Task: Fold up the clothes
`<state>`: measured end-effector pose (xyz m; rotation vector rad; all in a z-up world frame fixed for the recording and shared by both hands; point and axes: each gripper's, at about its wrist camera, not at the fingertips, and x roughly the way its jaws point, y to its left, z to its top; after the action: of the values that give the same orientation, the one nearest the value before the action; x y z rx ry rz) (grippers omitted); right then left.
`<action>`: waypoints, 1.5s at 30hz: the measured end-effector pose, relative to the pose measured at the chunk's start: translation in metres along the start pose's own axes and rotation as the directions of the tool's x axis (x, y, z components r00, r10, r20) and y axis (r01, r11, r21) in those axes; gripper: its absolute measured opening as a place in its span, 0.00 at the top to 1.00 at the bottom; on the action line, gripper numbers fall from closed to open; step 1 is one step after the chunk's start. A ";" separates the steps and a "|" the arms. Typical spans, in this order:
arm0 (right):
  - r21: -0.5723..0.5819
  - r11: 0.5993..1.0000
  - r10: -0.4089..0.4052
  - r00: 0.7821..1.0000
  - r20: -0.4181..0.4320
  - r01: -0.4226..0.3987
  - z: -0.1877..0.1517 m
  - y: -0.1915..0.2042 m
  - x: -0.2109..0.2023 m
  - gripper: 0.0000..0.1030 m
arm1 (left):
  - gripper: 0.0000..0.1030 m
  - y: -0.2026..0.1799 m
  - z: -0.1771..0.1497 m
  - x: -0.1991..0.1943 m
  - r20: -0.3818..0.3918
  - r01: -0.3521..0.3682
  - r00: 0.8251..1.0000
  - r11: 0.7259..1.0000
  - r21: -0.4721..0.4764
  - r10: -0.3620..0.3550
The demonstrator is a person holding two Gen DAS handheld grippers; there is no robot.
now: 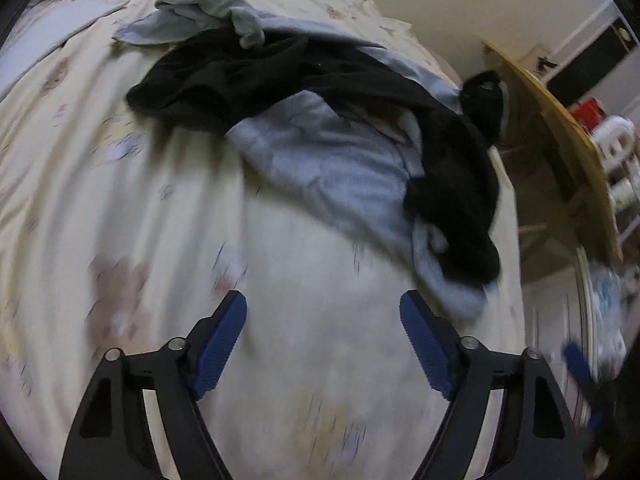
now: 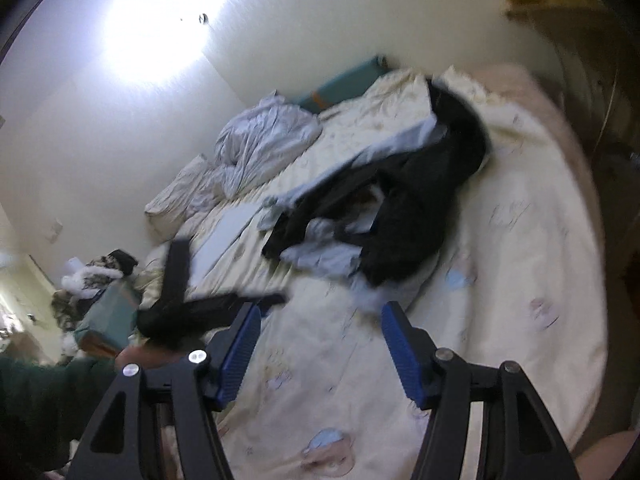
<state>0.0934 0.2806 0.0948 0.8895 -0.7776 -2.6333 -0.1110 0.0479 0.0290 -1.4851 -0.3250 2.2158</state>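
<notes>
Both sets of fingers are spread with nothing in them: left gripper (image 1: 323,340) and right gripper (image 2: 320,350) hang over bare bedspread (image 1: 120,208). The clothes pile (image 1: 340,140), black garment (image 1: 280,76) tangled over light blue ones, sits mid-frame. I'd peel the black piece off first by an edge, then flatten it before folding.

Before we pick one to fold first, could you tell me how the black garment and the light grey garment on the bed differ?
The black garment is dark and draped on top; the light grey garment is pale and lies partly underneath it. Both are crumpled, unfolded, and untouched on the cream bedspread.
</notes>
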 end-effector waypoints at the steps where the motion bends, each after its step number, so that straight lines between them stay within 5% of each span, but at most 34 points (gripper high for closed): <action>1: 0.001 1.000 0.021 1.000 -0.005 -0.021 0.000 0.000 0.002 0.38 | 0.21 -0.003 0.006 0.007 0.007 -0.005 1.000 1.000 0.003 0.005; 5: 0.007 0.996 0.090 0.996 0.025 -0.090 0.006 -0.002 0.000 0.37 | 0.22 0.000 0.030 0.034 0.013 -0.007 1.000 0.998 -0.057 0.008; 7: 0.054 0.992 0.109 0.994 0.021 -0.110 0.007 -0.010 0.002 0.36 | 0.30 0.006 0.039 0.042 0.022 0.004 1.000 0.994 -0.114 -0.001; 9: 0.121 0.982 0.143 0.990 0.016 -0.144 0.008 -0.020 0.005 0.36 | 0.53 0.009 0.047 0.047 0.027 0.007 1.000 0.988 -0.156 -0.002; 10: 0.152 0.975 0.159 0.987 0.019 -0.160 0.009 -0.026 0.005 0.36 | 0.56 0.009 0.051 0.050 0.023 -0.010 1.000 0.986 -0.168 0.014; 11: 0.173 0.970 0.171 0.985 0.028 -0.173 0.009 -0.030 0.005 0.36 | 0.62 0.006 0.054 0.053 0.013 -0.063 0.998 0.986 -0.154 0.065; 12: 0.194 0.961 0.190 0.981 0.045 -0.195 0.011 -0.034 0.004 0.36 | 0.86 0.001 0.056 0.055 0.005 -0.132 0.991 0.984 -0.119 0.133; 14: 0.217 0.948 0.219 0.973 0.078 -0.231 0.014 -0.041 0.002 0.36 | 0.95 -0.010 0.056 0.055 0.015 -0.245 0.969 0.969 -0.039 0.246; 17: 0.205 0.955 0.201 0.976 0.078 -0.214 0.017 -0.040 0.002 0.36 | 0.96 -0.025 0.054 0.036 0.083 -0.261 0.962 0.965 0.009 0.260; 26: 0.229 0.957 0.170 0.984 0.057 -0.178 0.007 -0.042 0.002 0.35 | 0.97 -0.041 0.044 -0.093 0.283 -0.154 0.950 0.987 0.051 0.134; 32: 0.198 0.972 0.122 0.992 0.029 -0.125 0.001 -0.036 0.006 0.35 | 0.97 -0.016 0.015 -0.148 0.287 -0.208 0.942 0.974 0.090 0.174; 37: 0.144 0.987 0.073 0.997 -0.011 -0.070 -0.008 -0.026 0.009 0.35 | 0.97 0.045 -0.021 -0.187 0.256 -0.147 0.954 0.988 -0.052 0.155; 45: -0.021 1.000 -0.005 0.993 -0.114 0.003 -0.015 0.001 0.026 0.35 | 0.97 0.114 -0.069 -0.221 0.226 -0.220 0.940 0.961 -0.165 0.254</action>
<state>0.0823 0.2635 0.0727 1.0269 -0.7190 -2.5631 -0.0041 -0.1632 0.1323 -1.3803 -0.4027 2.6280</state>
